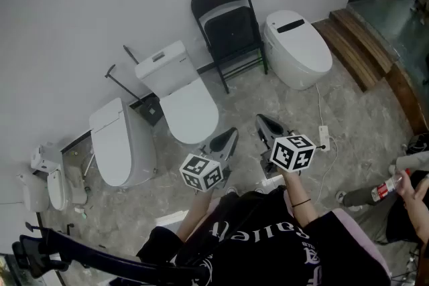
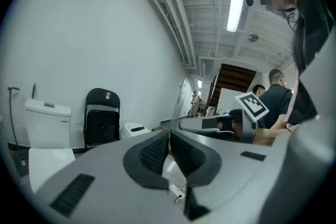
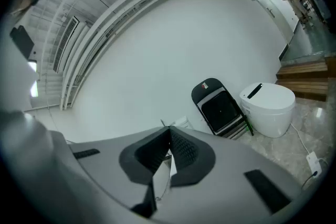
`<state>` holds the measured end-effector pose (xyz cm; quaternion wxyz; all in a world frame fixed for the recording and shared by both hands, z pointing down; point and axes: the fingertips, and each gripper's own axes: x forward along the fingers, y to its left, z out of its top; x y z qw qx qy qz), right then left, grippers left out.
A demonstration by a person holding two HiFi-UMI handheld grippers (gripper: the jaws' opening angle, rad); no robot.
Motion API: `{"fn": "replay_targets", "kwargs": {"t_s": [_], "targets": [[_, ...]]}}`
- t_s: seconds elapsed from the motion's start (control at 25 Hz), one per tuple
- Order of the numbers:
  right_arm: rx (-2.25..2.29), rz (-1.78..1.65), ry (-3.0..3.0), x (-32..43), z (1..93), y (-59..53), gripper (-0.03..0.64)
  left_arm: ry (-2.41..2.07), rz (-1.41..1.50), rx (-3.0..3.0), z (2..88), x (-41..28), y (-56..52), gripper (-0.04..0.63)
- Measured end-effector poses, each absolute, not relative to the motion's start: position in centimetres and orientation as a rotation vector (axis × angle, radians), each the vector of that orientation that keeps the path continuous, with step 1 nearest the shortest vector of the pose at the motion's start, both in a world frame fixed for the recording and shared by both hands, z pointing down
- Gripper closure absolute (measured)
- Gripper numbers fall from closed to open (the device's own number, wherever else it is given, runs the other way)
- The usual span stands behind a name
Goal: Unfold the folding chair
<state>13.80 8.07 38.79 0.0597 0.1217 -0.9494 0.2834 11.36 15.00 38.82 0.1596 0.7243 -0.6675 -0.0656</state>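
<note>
A black folding chair leans folded against the white wall, between two toilets. It also shows as the chair in the left gripper view and the chair in the right gripper view. My left gripper and right gripper hover side by side over the floor, well short of the chair. Both point toward it. The left gripper is shut with nothing between its pads. The right gripper is shut and empty too.
A white toilet stands left of the chair and a rounded smart toilet right of it. Another toilet lies further left. Wooden steps rise at the right. A power strip and cable lie on the floor. A person sits at right.
</note>
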Motion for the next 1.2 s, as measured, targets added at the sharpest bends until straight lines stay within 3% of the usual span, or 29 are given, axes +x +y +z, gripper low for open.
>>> {"fn": "replay_targets", "kwargs": {"t_s": [0.52, 0.88, 1.2], "targets": [[0.331, 0.934, -2.811, 14.4, 42.2, 4.2, 0.606, -1.930, -0.169, 1.955, 42.3, 10.9, 12.3, 0.591], [0.392, 0.951, -2.780, 8.4, 43.9, -1.7, 0.606, -1.888, -0.157, 1.949, 44.5, 3.3, 6.3, 0.591], [0.447, 0.909, -2.788, -3.7, 42.5, -8.6, 0.606, -1.845, -0.135, 2.028, 42.9, -8.9, -1.8, 0.591]]}}
